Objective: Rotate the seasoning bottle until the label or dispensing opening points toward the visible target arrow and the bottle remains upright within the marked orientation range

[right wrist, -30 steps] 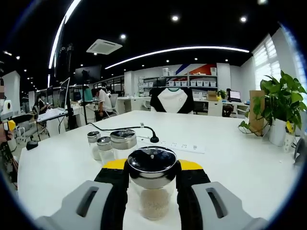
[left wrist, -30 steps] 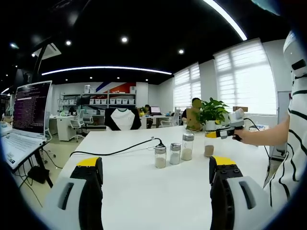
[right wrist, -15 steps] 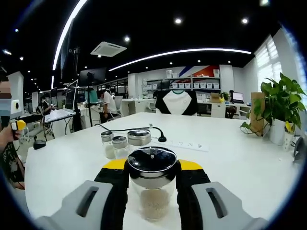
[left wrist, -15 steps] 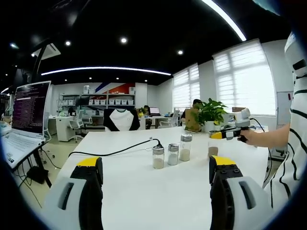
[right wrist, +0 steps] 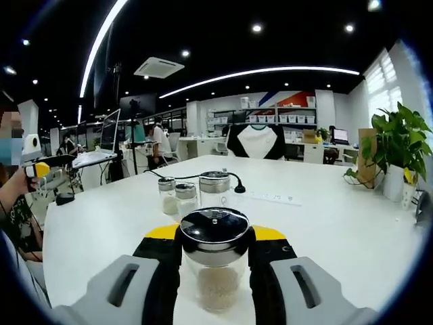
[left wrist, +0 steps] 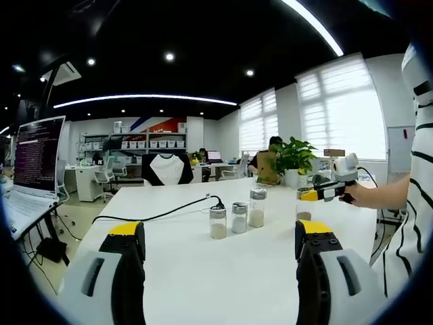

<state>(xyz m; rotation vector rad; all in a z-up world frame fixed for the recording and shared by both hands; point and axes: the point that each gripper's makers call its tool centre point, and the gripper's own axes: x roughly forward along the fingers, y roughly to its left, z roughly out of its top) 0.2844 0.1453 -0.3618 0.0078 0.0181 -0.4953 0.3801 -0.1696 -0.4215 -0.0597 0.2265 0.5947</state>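
Bottle [right wrist: 215, 261] stands upright between our right gripper [right wrist: 215, 271] jaws, gripped, lid up; left gripper [left wrist: 220, 271] gapes empty, well apart.

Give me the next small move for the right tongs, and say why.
Probably set the seasoning bottle down upright on the white table, then twist it. The right tongs clamp it just under its lid, seemingly lifted; no target arrow is visible yet, so look for it first.

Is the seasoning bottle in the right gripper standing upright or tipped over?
Upright. The seasoning bottle sits lid-up between the right gripper jaws, its seasoning settled level at the bottom.
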